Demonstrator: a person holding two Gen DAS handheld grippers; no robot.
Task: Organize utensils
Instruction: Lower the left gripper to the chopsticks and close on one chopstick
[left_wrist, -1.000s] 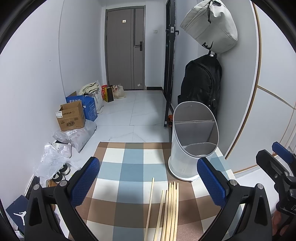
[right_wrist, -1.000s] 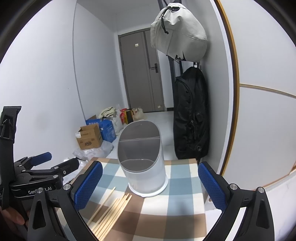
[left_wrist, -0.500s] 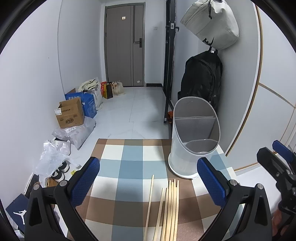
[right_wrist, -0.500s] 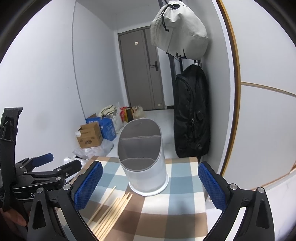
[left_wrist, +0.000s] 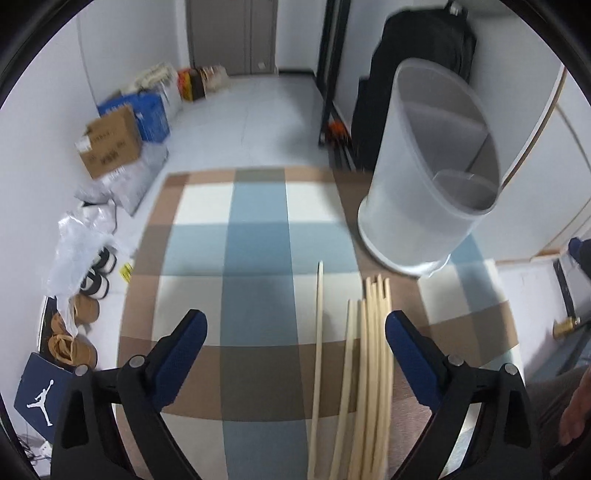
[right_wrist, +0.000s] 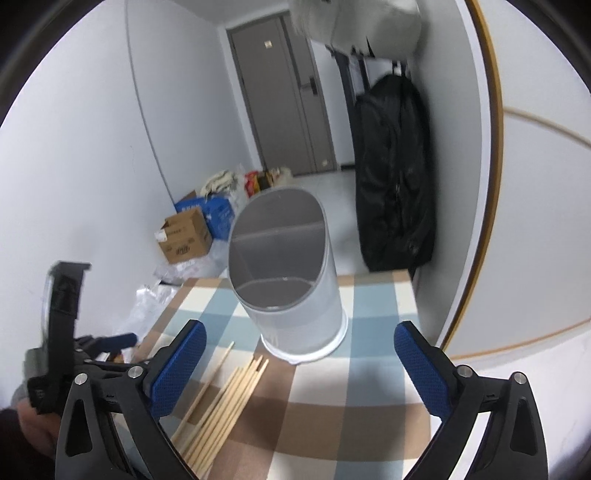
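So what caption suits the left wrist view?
Open left gripper above pale wooden chopsticks beside a white divided plastic holder on checked cloth.

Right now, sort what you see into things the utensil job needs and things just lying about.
For the job:
- chopsticks lying on the checked cloth
- white divided holder, nothing visible in it
- left gripper and right gripper, both open

Lying about:
- cardboard box
- black backpack
- shoes
- plastic bags
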